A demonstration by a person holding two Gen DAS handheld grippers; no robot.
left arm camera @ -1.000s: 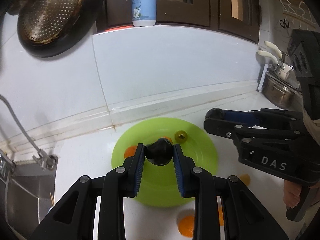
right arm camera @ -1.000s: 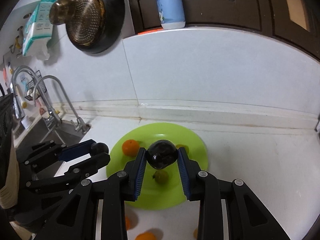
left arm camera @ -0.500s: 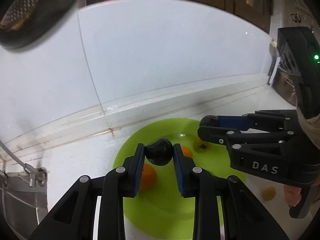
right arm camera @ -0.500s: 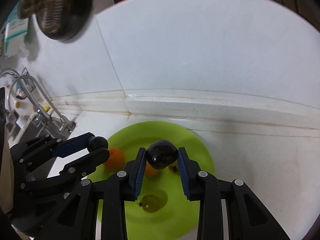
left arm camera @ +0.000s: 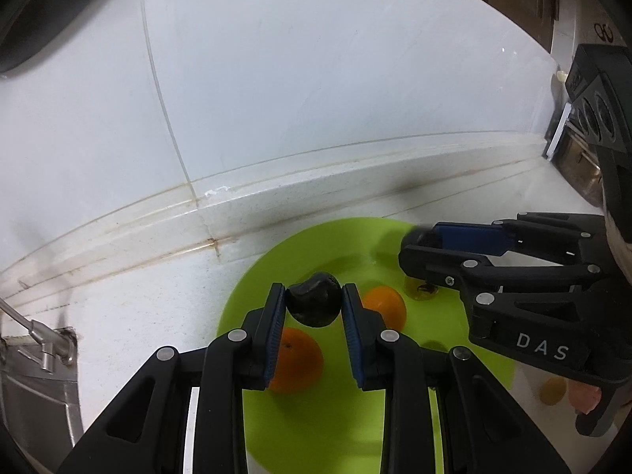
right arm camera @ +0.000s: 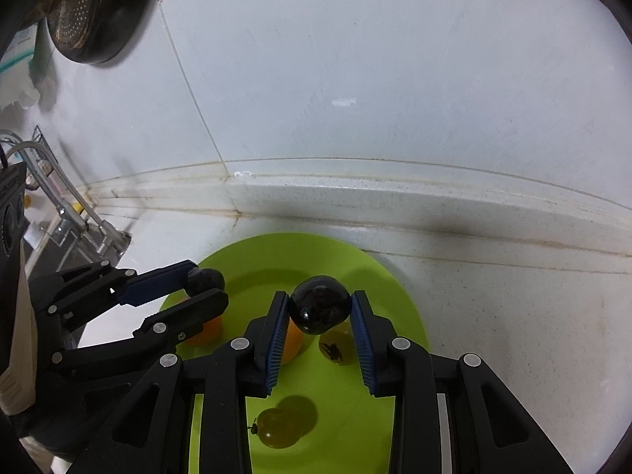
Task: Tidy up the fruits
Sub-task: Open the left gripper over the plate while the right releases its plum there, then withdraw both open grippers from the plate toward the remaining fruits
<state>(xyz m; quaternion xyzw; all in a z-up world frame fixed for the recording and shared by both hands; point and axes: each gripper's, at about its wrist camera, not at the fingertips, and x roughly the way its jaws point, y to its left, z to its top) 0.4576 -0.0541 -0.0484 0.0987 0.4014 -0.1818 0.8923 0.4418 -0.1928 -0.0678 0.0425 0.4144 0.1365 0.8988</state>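
Observation:
A lime green plate (left arm camera: 304, 245) (right arm camera: 379, 276) lies on the white counter by the back wall. My left gripper (left arm camera: 314, 302) is shut on a dark plum (left arm camera: 314, 304) just above the plate's left part. My right gripper (right arm camera: 320, 310) is shut on a second dark, glossy plum (right arm camera: 320, 310) above the plate's middle. On the plate lie two oranges (left arm camera: 294, 359) (left arm camera: 385, 306) and two green grapes (right arm camera: 278, 428) (right arm camera: 335, 341). In each wrist view the other gripper shows from the side (left arm camera: 418, 245) (right arm camera: 205, 288).
A steel sink edge and faucet base (left arm camera: 47, 349) are at the left, with the taps (right arm camera: 67, 205) beyond. A small yellow fruit (left arm camera: 553, 391) lies on the counter right of the plate. A metal strainer (right arm camera: 79, 8) hangs on the wall. A steel pot (left arm camera: 580, 166) stands far right.
Both grippers have moved forward and down toward the plate, each still holding its plum. The plate and the fruit on it now look larger and closer.

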